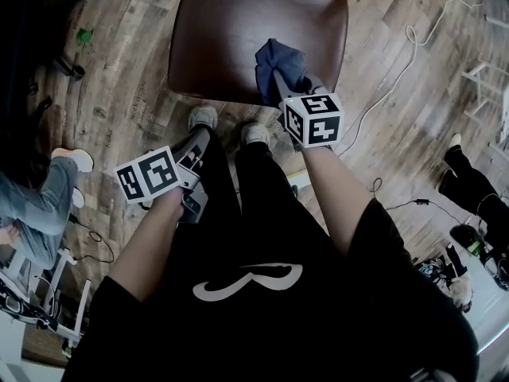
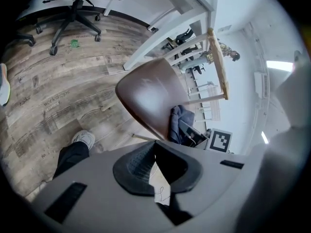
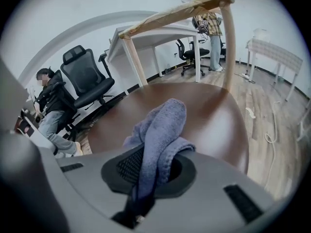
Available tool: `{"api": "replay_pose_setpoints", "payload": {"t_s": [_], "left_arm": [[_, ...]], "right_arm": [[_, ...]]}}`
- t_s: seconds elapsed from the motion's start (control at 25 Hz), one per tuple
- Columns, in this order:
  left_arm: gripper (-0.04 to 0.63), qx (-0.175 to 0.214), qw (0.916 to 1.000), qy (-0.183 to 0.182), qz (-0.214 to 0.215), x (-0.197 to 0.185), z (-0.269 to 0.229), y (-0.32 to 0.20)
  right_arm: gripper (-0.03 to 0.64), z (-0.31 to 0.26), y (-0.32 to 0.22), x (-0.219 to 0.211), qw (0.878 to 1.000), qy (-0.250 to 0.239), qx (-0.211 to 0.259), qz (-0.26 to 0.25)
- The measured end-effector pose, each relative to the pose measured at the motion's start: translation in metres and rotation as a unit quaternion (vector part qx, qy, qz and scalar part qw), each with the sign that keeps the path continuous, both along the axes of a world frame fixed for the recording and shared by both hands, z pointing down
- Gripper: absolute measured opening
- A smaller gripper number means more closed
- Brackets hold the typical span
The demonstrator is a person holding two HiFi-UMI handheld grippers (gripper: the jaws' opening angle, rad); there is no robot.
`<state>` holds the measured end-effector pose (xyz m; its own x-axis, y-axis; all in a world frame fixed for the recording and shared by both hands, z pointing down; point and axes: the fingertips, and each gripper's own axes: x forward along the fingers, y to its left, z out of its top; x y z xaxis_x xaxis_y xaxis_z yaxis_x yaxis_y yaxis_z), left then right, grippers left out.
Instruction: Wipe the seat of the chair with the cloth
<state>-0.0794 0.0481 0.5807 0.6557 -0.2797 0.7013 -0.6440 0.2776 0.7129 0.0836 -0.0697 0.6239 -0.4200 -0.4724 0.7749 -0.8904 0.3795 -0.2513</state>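
Right gripper (image 3: 154,165) jaws are clamped on the blue cloth (image 3: 163,123): one fold is pinched between the pads and the rest is bunched up ahead of the tips. The cloth is over the brown chair seat (image 1: 231,30), at the seat's lower-right edge, upper centre of the head view. Can't tell if it's touching.

Left gripper (image 2: 155,147) jaws are together with nothing between them. It's at lower left of the head view, off the seat, over the wood floor (image 1: 127,70), near a grey shoe (image 1: 203,118).

This looks like the start of a wipe stroke. Hold the pinch firm, press the bunch flat on the seat, and sweep edge to edge in overlapping passes. The bunched cloth likely gives a small contact patch. Keep the left gripper clear.
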Motion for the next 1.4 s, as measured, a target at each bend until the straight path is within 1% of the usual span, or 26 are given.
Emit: {"api": "replay_pose_setpoints", "payload": {"t_s": [0.2,0.48,0.6,0.8,0.96,1.04,1.16,1.28,1.4], "left_arm": [[0.014,-0.001,0.9999,0.001,0.012,0.033,0.002,0.002],[0.014,-0.005,0.9996,0.003,0.029,0.070,0.006,0.007],[0.014,0.000,0.9996,0.005,0.027,0.083,0.005,0.006],[0.014,-0.001,0.9999,0.010,0.011,0.094,0.003,0.019],[0.014,-0.009,0.9999,0.009,0.001,0.090,0.004,0.035],[0.014,-0.012,0.9999,0.009,-0.002,0.087,0.005,0.041],[0.014,-0.018,0.9997,0.012,-0.013,0.084,0.008,0.051],[0.014,-0.019,0.9991,0.026,-0.028,0.085,0.009,0.053],[0.014,-0.006,0.9988,0.037,-0.032,0.086,0.003,0.054]], "right_arm": [[0.046,0.000,0.006,0.033,1.000,0.006,0.006,-0.006],[0.046,0.000,0.016,0.081,1.000,0.020,0.010,0.001],[0.046,0.001,0.022,0.105,0.999,0.030,0.014,0.003],[0.044,0.005,0.028,0.146,0.999,0.042,-0.002,0.034],[0.046,0.004,0.030,0.157,0.998,0.054,-0.009,0.033],[0.046,-0.002,0.030,0.156,0.998,0.040,-0.006,0.043],[0.046,-0.016,0.040,0.149,0.997,-0.017,-0.004,0.069],[0.044,-0.036,0.055,0.137,0.997,-0.060,0.005,0.056],[0.044,-0.059,0.071,0.121,0.995,-0.097,0.010,0.034]]}}
